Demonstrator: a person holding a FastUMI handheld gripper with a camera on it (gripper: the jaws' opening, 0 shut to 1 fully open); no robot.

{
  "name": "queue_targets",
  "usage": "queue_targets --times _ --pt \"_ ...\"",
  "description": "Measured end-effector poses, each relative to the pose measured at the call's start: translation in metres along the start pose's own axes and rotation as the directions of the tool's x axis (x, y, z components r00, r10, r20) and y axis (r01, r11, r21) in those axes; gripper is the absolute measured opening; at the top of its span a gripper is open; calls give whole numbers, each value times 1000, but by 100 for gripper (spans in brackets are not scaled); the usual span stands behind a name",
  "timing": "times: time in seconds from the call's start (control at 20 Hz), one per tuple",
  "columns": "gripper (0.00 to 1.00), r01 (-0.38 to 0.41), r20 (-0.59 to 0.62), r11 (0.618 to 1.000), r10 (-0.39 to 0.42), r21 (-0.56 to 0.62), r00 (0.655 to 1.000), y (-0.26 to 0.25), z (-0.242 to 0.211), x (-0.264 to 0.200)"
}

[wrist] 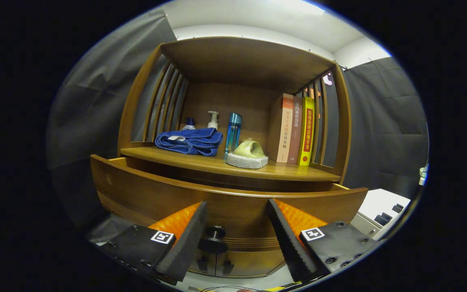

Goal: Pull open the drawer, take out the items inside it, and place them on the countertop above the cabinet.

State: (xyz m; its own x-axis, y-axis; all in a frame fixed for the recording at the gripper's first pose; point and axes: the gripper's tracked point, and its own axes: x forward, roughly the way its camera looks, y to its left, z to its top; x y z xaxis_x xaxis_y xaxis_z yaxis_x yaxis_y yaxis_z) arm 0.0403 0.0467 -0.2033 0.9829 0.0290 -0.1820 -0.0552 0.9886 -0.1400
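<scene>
Claw: my gripper (237,239) sits at the bottom centre of the frame with its fingers spread wide, gripping nothing.

Knob: a small dark round knob (214,240) on a short stem stands between my fingers, nearer the left one and apart from the right one. I cannot tell whether the left pad touches it.

Drawer: the curved brown wooden drawer front (225,202) runs across the lower middle of the frame, just beyond my fingertips. It appears pulled out some way from the cabinet, since pale side edges show at both its ends. From this low angle its inside is hidden, so I cannot tell what lies in it.

Handling: I judge the drawer stiff and fairly heavy. The knob is hard, smooth and small, so it may slip; I would close on its stem, squarely behind the head, and pull straight back.

Countertop: the wooden shelf surface (298,170) above the drawer, in the centre of the frame, is where the items go.

On it: a folded blue towel (189,141) at left, a white pump bottle (213,120), a tall blue bottle (232,134), a green ceramic piece on a white pad (249,151), and three upright books (296,129) at right. Bare wood shows along its front edge.
</scene>
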Motion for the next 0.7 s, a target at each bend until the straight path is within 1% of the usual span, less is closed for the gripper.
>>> queue_targets --times 0.25,0.6,0.7 --pt "98 2 -15 1000 -2 -16 1000 2 -5 34" --pt "99 3 -39 1000 -4 -18 999 3 -13 58" --pt "99 3 -23 1000 -3 -15 1000 5 -11 60"
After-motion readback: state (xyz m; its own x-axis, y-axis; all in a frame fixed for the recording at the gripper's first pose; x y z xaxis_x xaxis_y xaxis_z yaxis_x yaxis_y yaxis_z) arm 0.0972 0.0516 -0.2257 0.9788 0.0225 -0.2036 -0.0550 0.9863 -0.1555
